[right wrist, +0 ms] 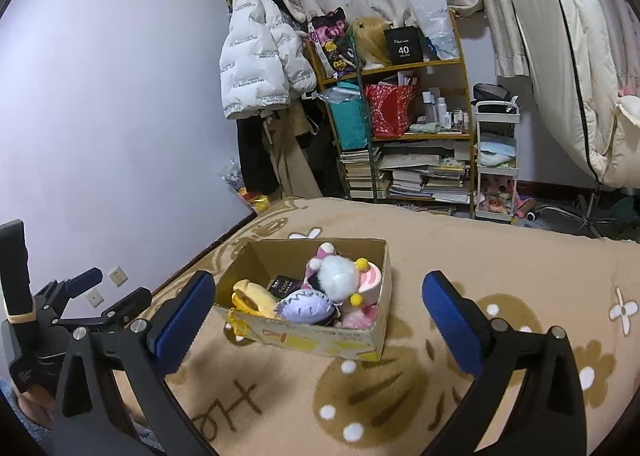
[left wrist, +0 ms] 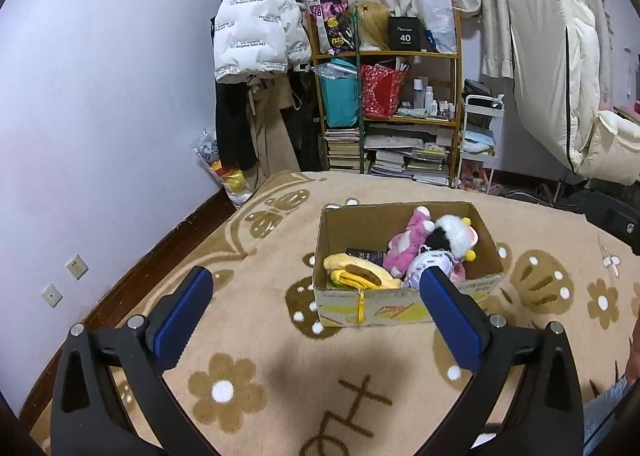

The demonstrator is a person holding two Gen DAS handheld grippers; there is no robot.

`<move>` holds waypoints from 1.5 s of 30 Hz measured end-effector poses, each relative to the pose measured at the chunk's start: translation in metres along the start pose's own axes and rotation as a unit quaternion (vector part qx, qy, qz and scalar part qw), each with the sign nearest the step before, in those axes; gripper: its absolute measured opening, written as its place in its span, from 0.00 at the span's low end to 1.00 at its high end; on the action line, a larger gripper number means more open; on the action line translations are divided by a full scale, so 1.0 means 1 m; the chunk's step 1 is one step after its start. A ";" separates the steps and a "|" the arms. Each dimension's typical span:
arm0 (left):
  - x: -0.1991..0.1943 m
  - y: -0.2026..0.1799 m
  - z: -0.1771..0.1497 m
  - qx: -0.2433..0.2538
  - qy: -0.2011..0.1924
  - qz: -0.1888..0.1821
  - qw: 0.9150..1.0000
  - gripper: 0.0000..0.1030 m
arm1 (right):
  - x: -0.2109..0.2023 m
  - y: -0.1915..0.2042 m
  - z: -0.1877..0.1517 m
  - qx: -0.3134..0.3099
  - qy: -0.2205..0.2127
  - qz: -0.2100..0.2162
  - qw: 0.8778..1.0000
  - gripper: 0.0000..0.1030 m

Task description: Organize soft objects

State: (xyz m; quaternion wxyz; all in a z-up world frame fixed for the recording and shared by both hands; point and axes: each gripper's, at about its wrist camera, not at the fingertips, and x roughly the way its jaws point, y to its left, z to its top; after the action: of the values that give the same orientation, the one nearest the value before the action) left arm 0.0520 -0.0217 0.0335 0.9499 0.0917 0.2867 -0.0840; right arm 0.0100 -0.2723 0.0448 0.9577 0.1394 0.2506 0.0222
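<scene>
A beige blanket [left wrist: 280,356] with brown flower and mushroom patterns covers the surface that fills the lower half of both views. Behind it stands a wooden shelf unit [left wrist: 456,68] crammed with bags, bottles and stacked books, with a white puffer jacket [left wrist: 252,24] hanging to its left against the lilac wall.

On the blanket sits an open cardboard box [left wrist: 400,308], and the soft toys lie inside it. A pink plush [left wrist: 408,244] leans along the middle toward the far wall. Beside it is a doll with a white fluffy head [right wrist: 340,276] and yellow pompoms. A yellow plush [left wrist: 360,272] lies at the left end, its yellow cord draped over the near wall. A lilac stitched cushion-like toy [right wrist: 306,306] rests against the near wall.

The left gripper [left wrist: 316,296] hangs over the blanket short of the box, jaws spread wide and holding nothing. The right gripper [right wrist: 318,300] is likewise near the box, jaws wide apart and holding nothing. A small dark packet [right wrist: 286,285] lies on the box floor between the toys.
</scene>
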 end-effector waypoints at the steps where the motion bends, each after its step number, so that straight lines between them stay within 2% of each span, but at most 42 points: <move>1: -0.004 0.001 -0.002 0.001 0.000 0.001 1.000 0.99 | -0.005 0.001 -0.002 0.000 -0.001 -0.001 1.000 1.00; 9: -0.032 0.004 -0.017 0.004 -0.008 0.011 1.000 0.99 | -0.021 0.003 -0.017 0.003 -0.004 -0.002 1.000 1.00; 15: -0.039 0.009 -0.023 -0.001 -0.007 0.015 1.000 0.99 | -0.021 0.000 -0.032 -0.004 -0.005 -0.011 1.000 1.00; 22: -0.031 0.008 -0.028 0.004 -0.007 0.020 1.000 0.99 | -0.013 0.001 -0.042 -0.021 0.001 -0.030 0.999 1.00; 31: -0.014 0.012 -0.031 -0.008 0.017 0.014 1.000 0.99 | -0.002 -0.004 -0.049 -0.023 0.018 -0.035 0.999 1.00; 45: -0.007 0.006 -0.036 0.014 0.025 0.024 0.999 0.99 | 0.001 -0.008 -0.052 -0.018 0.024 -0.041 0.999 1.00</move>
State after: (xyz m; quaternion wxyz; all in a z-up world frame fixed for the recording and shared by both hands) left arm 0.0283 -0.0076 0.0091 0.9427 0.1139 0.3072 -0.0627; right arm -0.0146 -0.2666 -0.0017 0.9540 0.1111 0.2784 -0.0092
